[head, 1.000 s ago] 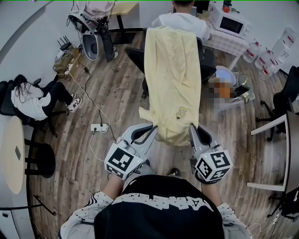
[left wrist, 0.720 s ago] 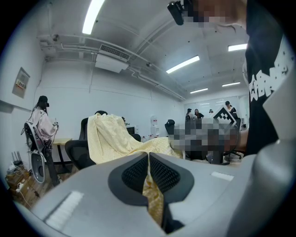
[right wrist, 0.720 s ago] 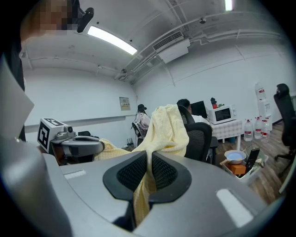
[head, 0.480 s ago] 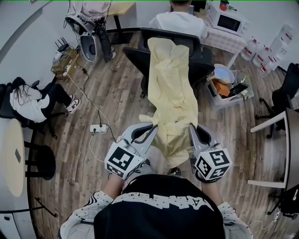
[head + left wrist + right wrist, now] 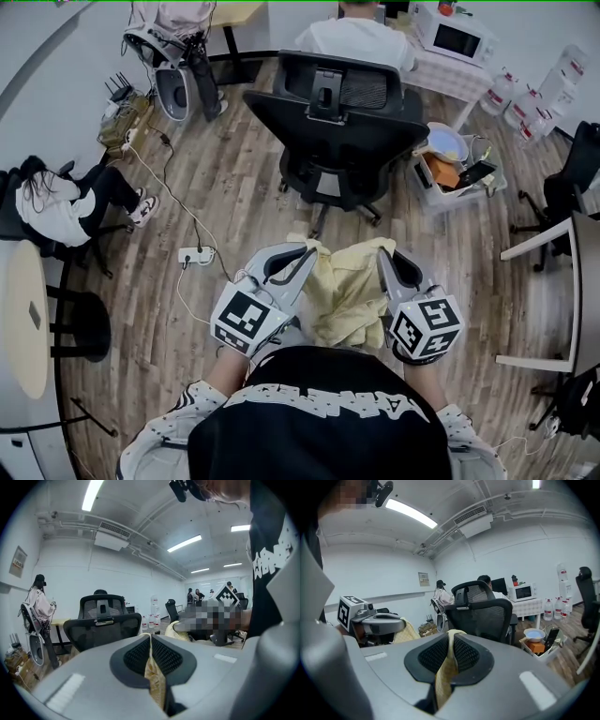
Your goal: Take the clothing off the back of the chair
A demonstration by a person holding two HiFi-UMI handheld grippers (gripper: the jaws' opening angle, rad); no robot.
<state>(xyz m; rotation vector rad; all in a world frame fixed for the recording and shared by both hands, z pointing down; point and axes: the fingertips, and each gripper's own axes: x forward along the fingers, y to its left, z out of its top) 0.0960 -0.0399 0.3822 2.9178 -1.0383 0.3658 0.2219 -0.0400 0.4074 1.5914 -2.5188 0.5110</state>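
A pale yellow garment point(image 5: 349, 292) hangs bunched between my two grippers, close to my body. My left gripper point(image 5: 307, 249) is shut on one edge of it, and a strip of yellow cloth point(image 5: 153, 674) shows pinched between its pads. At the garment's other edge my right gripper point(image 5: 384, 249) is shut too, with yellow cloth point(image 5: 446, 665) squeezed between its pads. The black mesh office chair point(image 5: 339, 122) stands just beyond, its back bare; it also shows as the chair point(image 5: 101, 623) in the left gripper view and the chair point(image 5: 480, 616) in the right gripper view.
A person in white point(image 5: 354, 37) sits at a desk behind the chair, near a microwave point(image 5: 456, 39). A crate with a bowl point(image 5: 448, 161) stands right of the chair. A power strip point(image 5: 198, 255) and cable lie on the floor at left, where another person point(image 5: 66, 199) sits.
The yellow garment has come off the chair back, where it lay draped a second ago, and now hangs in a bunch between my grippers. Both grippers have kept their places.
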